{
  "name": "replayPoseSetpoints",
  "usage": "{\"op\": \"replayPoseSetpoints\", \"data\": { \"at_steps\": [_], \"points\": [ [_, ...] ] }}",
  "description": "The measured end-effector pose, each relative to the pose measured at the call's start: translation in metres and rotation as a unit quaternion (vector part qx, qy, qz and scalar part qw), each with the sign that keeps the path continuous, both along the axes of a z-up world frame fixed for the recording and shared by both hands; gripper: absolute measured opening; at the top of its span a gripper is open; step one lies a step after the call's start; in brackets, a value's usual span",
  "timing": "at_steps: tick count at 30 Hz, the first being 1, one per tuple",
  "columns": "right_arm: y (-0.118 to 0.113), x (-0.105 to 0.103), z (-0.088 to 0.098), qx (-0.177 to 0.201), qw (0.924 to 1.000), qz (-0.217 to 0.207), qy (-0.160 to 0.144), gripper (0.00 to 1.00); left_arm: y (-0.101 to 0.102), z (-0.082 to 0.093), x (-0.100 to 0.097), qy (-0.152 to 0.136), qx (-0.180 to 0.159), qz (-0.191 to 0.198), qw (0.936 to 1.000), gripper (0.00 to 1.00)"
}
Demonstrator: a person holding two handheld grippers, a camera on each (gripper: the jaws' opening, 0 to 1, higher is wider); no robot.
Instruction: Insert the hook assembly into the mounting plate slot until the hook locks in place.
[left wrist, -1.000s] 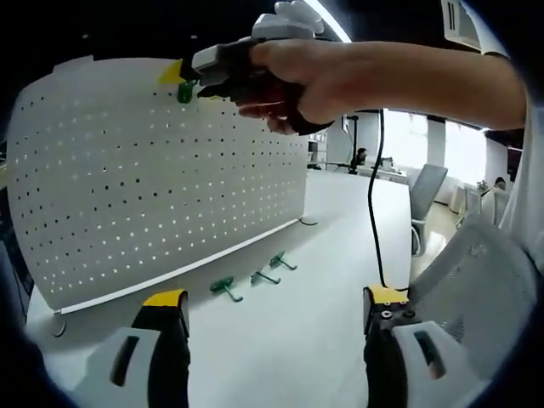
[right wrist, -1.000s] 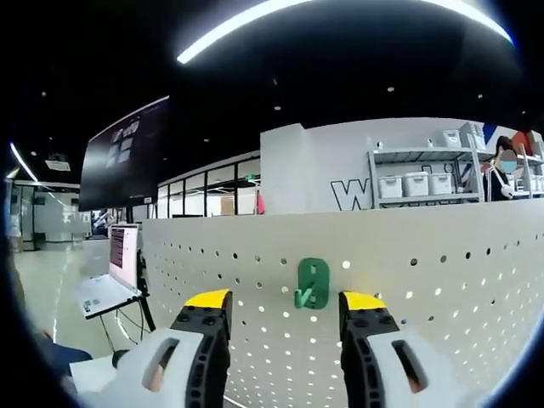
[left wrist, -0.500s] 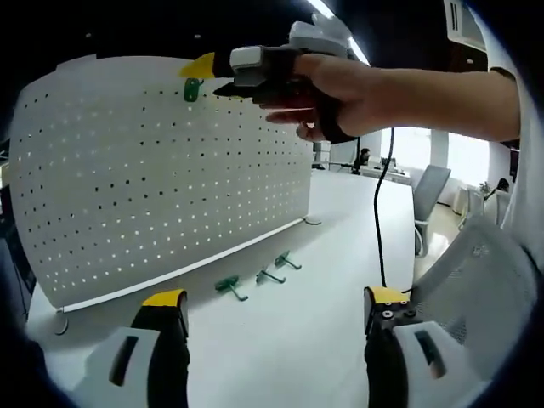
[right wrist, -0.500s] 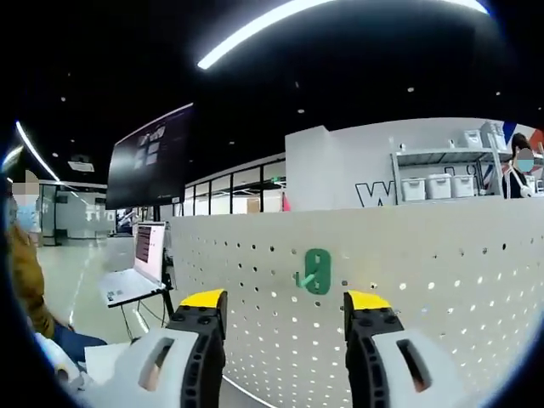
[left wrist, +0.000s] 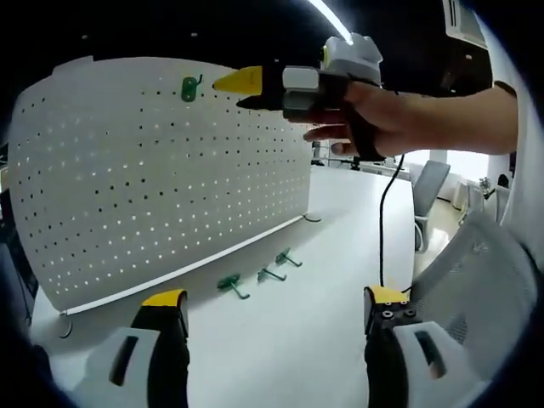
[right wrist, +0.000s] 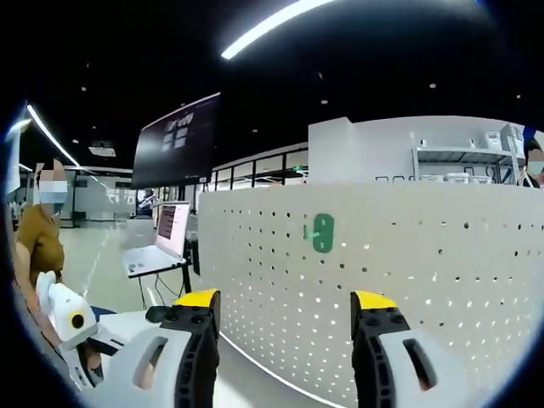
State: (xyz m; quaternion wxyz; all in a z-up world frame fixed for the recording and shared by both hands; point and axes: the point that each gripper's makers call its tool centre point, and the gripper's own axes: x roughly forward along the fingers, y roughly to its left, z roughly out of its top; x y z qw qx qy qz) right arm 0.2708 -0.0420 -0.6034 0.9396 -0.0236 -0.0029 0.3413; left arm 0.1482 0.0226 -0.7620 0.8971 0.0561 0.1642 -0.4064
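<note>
A white pegboard mounting plate (left wrist: 153,170) stands upright on the table. A green hook (left wrist: 190,87) hangs in its top row, also seen as the green hook (right wrist: 322,233) on the pegboard (right wrist: 425,280) in the right gripper view. My right gripper (left wrist: 246,89) is held by a hand just right of the hook, apart from it. In its own view the right gripper (right wrist: 285,308) stands open with nothing between its fingers, below the hook. My left gripper (left wrist: 268,308) is open low over the table. Three more green hooks (left wrist: 257,278) lie on the table by the board's foot.
The white table (left wrist: 340,255) stretches to the right of the pegboard. A cable (left wrist: 380,221) hangs from the right gripper. A grey chair (left wrist: 476,280) is at the right. A person (right wrist: 38,246), a laptop (right wrist: 161,246) and shelving (right wrist: 476,161) sit behind the pegboard.
The right gripper has drawn back from the pegboard, leaving the green hook hanging in the top row. The left gripper has stayed still.
</note>
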Motion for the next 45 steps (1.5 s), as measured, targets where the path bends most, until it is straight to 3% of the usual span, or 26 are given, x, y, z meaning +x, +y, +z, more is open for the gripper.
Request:
{"op": "replayPoseSetpoints", "data": {
  "at_steps": [17,45],
  "points": [
    [-0.039,-0.044,-0.063,-0.042,0.9978,0.010,0.051,0.67,0.008,-0.001,-0.004,0.006,0.016,-0.003,0.9999,0.87],
    [-0.091,-0.094,-0.126,-0.066,0.9904,-0.017,0.120,0.67,0.028,-0.003,-0.009,0.015,0.025,0.008,0.9995,0.87]
  ]
}}
